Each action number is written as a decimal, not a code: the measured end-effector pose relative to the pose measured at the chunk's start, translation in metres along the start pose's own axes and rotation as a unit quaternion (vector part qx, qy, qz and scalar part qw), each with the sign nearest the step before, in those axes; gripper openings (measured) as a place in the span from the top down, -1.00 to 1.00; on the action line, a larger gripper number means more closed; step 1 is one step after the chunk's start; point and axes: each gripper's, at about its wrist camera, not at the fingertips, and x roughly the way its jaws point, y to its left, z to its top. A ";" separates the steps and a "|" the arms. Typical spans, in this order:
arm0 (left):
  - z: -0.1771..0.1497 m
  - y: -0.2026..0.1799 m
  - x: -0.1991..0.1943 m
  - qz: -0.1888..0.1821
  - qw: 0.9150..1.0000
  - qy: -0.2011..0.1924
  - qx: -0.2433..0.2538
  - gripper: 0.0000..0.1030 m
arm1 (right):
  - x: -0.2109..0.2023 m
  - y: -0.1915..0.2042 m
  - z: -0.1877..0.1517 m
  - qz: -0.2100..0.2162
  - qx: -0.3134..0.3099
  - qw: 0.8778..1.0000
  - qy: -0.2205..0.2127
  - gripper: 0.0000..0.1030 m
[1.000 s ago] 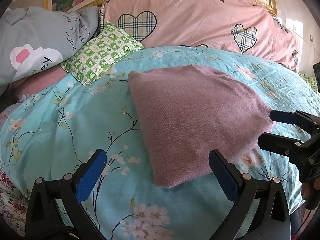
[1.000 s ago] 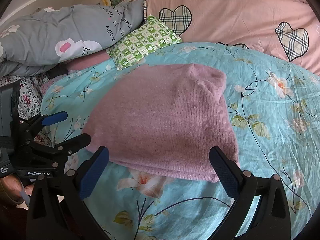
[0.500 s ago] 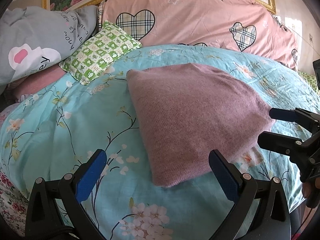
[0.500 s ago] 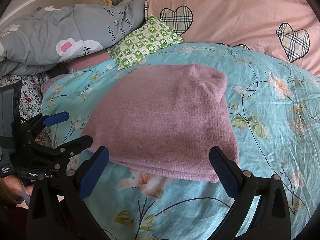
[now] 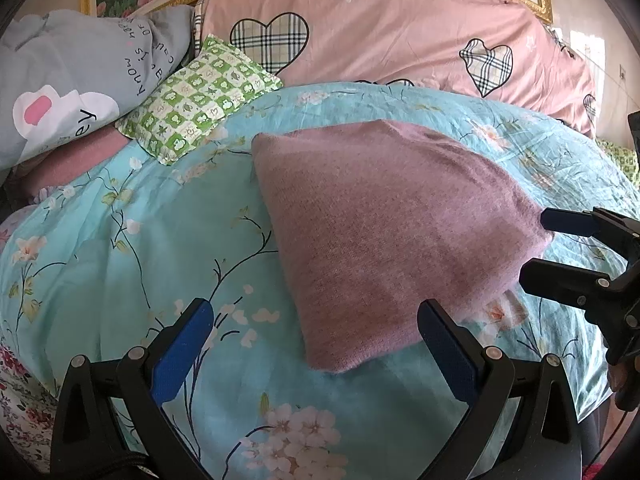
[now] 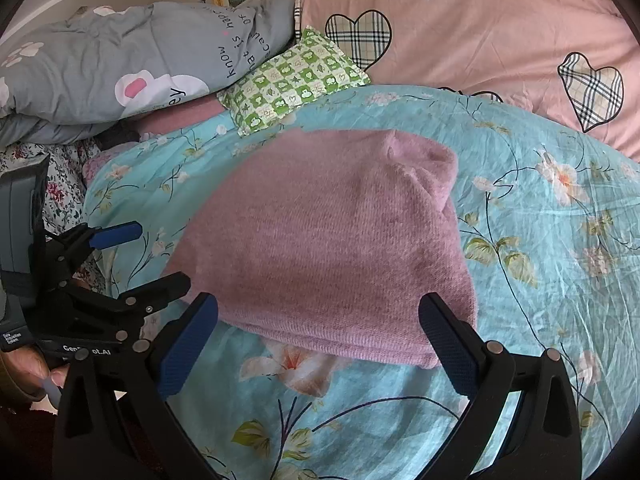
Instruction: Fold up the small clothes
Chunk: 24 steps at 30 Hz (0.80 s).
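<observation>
Both sets of jaws gape, holding nothing. The left gripper [image 5: 312,336] sits at the sweater's [image 5: 384,232] 7 o'clock corner, the right gripper [image 6: 318,330] at its 6 o'clock edge. The sweater lies folded on the bed [image 6: 560,240]. Writing: "GenRobot.AI" on the left gripper; "know" on the grey pillow [image 6: 120,60]. Bare quilt at 3 o'clock.

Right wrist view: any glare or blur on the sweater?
Right wrist view: the mauve sweater is evenly lit, no glare, its far left corner smeared soft. Left wrist view: knit sharp, fisheye bowing the bedspread, a bright overexposed patch at the far right edge.
</observation>
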 end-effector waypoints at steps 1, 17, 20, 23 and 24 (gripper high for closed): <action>0.000 0.000 0.000 0.000 1.000 0.002 0.001 -0.98 | 0.000 0.000 0.000 0.001 -0.001 1.000 0.001 -0.95; 0.005 -0.004 -0.003 0.000 1.000 0.015 0.005 -0.98 | 0.000 0.000 0.001 -0.001 -0.006 1.000 0.009 -0.95; 0.006 -0.004 -0.004 0.002 1.000 0.013 0.005 -0.98 | 0.000 0.000 0.002 -0.004 -0.006 1.000 0.010 -0.95; 0.006 -0.006 -0.005 0.004 1.000 0.011 0.007 -0.98 | -0.002 -0.001 0.003 -0.001 -0.008 1.000 0.010 -0.95; 0.006 -0.006 -0.005 0.003 1.000 0.010 0.008 -0.97 | -0.002 -0.001 0.003 0.000 -0.009 1.000 0.010 -0.95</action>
